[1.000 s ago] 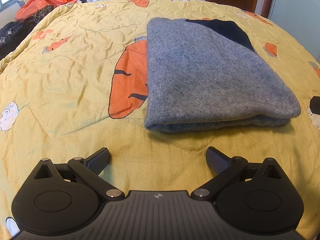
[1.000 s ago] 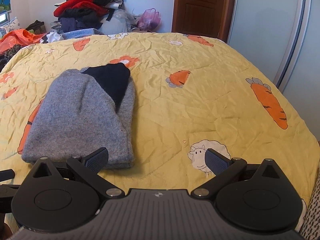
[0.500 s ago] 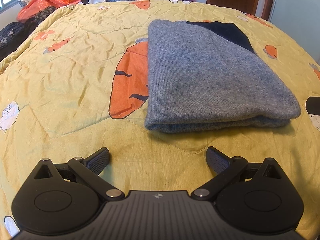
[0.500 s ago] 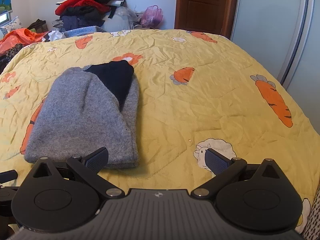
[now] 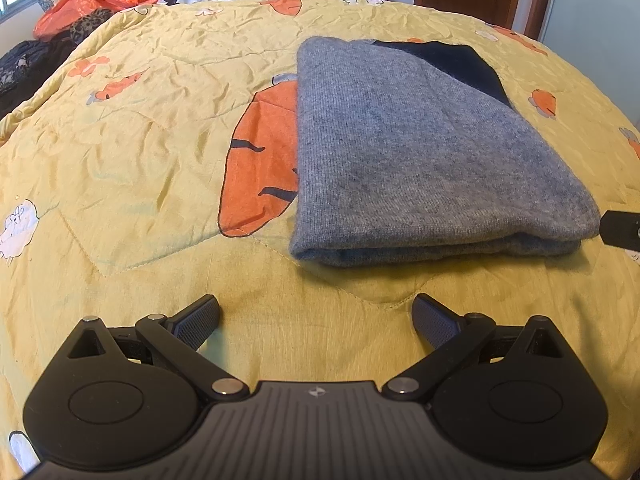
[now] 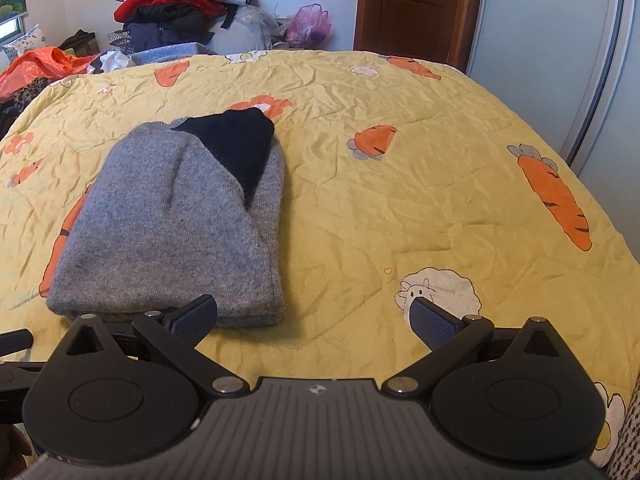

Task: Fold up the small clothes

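Sweater, grey with dark patch, folded, lying on quilt. Our left gripper and right gripper: jaws spread, empty, drawn slightly nearer since a second ago. We judge folding done. Clothes pile beyond.

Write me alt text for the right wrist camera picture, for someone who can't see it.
A folded grey knit garment with a dark navy panel lies on a wrinkled yellow quilt printed with carrots and sheep. The open, empty right gripper hovers at its near edge. Piled clothes and a brown wooden door stand behind.
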Motion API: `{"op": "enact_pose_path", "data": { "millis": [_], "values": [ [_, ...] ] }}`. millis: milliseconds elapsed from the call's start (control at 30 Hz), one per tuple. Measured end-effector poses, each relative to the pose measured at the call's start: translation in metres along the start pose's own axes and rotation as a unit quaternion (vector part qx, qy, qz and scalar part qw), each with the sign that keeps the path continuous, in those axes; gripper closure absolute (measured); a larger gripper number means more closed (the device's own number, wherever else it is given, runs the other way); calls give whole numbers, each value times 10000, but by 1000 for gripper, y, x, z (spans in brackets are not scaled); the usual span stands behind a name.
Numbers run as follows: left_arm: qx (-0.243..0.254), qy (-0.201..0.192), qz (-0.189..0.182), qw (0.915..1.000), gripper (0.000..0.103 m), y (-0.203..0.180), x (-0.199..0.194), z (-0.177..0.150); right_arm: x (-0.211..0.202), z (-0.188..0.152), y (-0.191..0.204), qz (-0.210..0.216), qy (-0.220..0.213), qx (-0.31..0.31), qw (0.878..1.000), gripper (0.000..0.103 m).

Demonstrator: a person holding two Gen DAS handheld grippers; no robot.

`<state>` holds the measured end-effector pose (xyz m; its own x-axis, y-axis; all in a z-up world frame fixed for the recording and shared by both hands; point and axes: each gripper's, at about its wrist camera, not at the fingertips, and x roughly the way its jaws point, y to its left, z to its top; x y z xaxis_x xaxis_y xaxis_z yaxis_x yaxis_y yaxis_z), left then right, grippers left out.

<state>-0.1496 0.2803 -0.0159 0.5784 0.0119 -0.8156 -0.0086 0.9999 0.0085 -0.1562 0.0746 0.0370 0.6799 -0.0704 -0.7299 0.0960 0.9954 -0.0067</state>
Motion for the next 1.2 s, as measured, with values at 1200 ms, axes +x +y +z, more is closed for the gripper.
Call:
{"op": "enact_pose_path", "data": {
  "millis": [1200],
  "values": [
    [-355,-110,-51,9993,0,9,-20,21,22,-19,4,104,408,-64,9991,0]
  ]
}}
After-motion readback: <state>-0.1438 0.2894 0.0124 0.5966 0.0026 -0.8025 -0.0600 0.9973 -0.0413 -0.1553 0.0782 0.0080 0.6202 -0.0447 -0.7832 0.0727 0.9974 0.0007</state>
